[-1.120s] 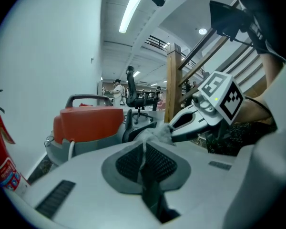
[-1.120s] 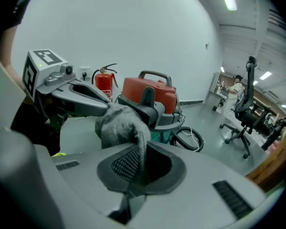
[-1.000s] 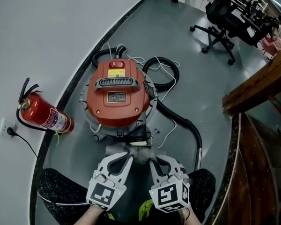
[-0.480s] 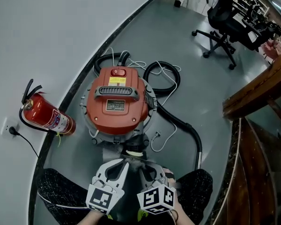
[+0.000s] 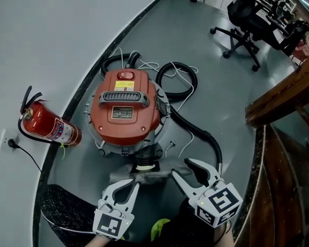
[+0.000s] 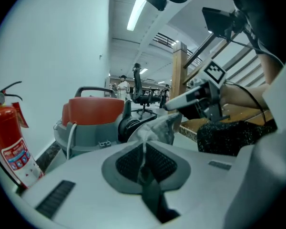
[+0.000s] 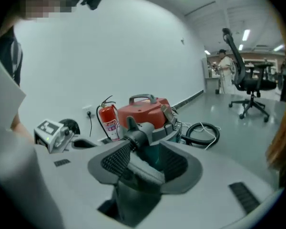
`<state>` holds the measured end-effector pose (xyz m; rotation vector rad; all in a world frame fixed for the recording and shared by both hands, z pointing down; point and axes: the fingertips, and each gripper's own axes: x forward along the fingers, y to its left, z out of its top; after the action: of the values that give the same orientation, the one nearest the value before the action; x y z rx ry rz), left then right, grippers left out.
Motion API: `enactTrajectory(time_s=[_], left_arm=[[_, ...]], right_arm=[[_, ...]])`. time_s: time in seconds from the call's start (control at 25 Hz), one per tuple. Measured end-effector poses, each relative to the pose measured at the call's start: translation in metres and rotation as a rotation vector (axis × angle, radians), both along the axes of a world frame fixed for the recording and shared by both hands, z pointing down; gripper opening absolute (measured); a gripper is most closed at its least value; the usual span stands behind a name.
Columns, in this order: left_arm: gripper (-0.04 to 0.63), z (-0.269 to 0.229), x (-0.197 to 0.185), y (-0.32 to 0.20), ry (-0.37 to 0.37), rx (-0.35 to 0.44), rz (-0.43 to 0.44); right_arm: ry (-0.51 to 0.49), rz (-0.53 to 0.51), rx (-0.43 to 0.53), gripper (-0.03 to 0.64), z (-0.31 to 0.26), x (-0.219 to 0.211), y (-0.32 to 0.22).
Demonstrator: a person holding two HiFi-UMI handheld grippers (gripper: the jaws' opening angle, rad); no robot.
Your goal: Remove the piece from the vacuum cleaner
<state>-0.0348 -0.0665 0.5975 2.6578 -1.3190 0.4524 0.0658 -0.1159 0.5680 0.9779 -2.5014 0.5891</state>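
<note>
Left tongs [image 6: 144, 149] clamped on the grey piece [image 5: 144, 177]. Right tongs [image 7: 148, 162] have just been opening: jaws apart, piece edge loose between them. Piece is at the near side of the red vacuum cleaner [image 5: 124, 107]. Fire extinguisher [image 5: 49, 126] at left.

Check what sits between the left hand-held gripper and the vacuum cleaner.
A crumpled grey piece, pinched in the left hand-held gripper, at the front of the vacuum cleaner; the head view shows it.

We find the vacuum cleaner [image 5: 124, 107] central — fire extinguisher [image 5: 49, 126] left, hose [image 5: 208, 138] right, what seems its piece [image 5: 144, 177] just before it.
</note>
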Motion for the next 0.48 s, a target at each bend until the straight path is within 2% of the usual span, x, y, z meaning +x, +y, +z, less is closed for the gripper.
enactTrajectory(time_s=[0.08,0.12,0.24,0.32,0.4,0.48], left_arm=[[0.026,0.0,0.0,0.001,-0.058,0.024,0.025],[0.026,0.001,0.0,0.002,-0.086,0.03,0.031],[0.026,0.005,0.0,0.007,-0.146,0.022,0.032],[0.026,0.009,0.001,0.01,-0.16,0.005,0.019],[0.026,0.011,0.002,0.011,-0.192,0.024,0.02],[0.026,0.013,0.004,0.012,-0.224,0.049,0.026]], right_arm=[[0.002,-0.015,-0.042,0.192,0.005,-0.018,-0.011],[0.03,-0.027,-0.054,0.218,0.01,-0.027,-0.016],[0.098,-0.037,-0.101,0.222,0.016,-0.038,-0.029],[0.075,-0.05,-0.165,0.222,0.012,-0.046,-0.03],[0.041,-0.054,-0.217,0.221,0.009,-0.055,-0.031],[0.079,-0.063,-0.234,0.221,0.016,-0.062,-0.033]])
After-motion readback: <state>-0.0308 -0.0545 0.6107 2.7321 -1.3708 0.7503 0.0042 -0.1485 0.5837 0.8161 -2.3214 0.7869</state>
